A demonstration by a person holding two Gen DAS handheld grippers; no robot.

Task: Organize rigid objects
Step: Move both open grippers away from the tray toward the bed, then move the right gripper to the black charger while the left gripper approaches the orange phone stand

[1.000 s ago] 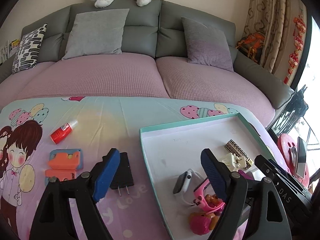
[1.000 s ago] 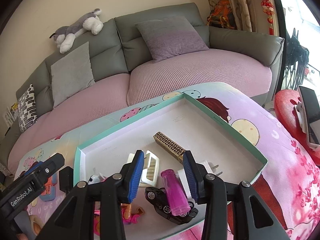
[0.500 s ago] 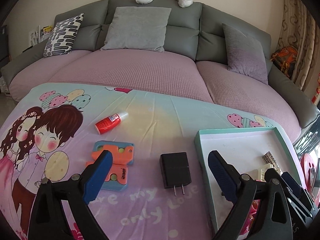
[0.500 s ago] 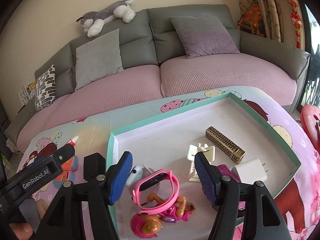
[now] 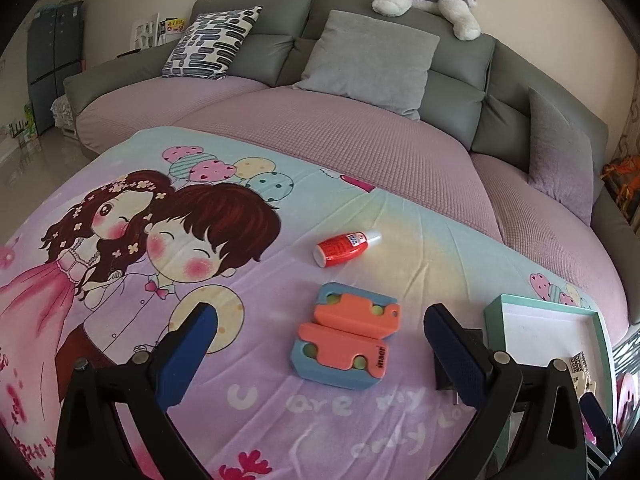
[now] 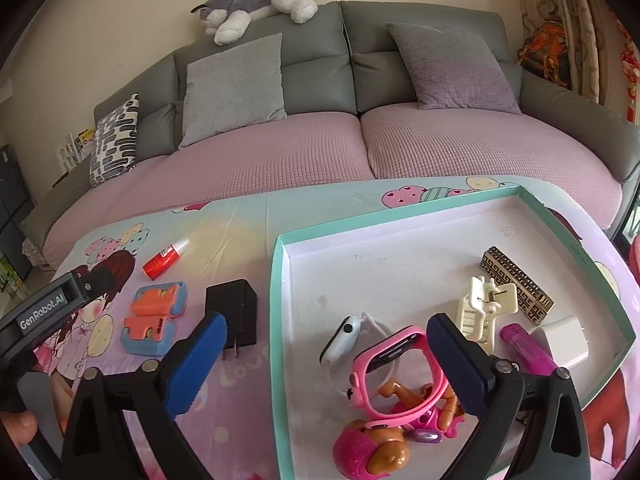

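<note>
The left gripper (image 5: 320, 344) hangs with its jaws spread wide and holding nothing, lined up over the orange-and-blue interlocking plastic block toy (image 5: 346, 340), which lies flat on the cartoon-printed cloth covering the bench (image 5: 256, 420), toward the middle of its left half. The toy looks light, stiff and smooth, likely a little slick, so I would take it across its two long flat sides, low and square, to keep it from tipping. Beyond it, toward the sofa-side edge, lies a small red squeeze bottle with a white cap (image 5: 347, 245), round enough to roll. A black wall charger with prongs (image 6: 234, 312) lies just beside the left wall of the teal-rimmed shallow white tray (image 6: 276, 320). The right gripper (image 6: 326, 354), jaws also spread and empty, hovers over that tray's near left corner
</note>
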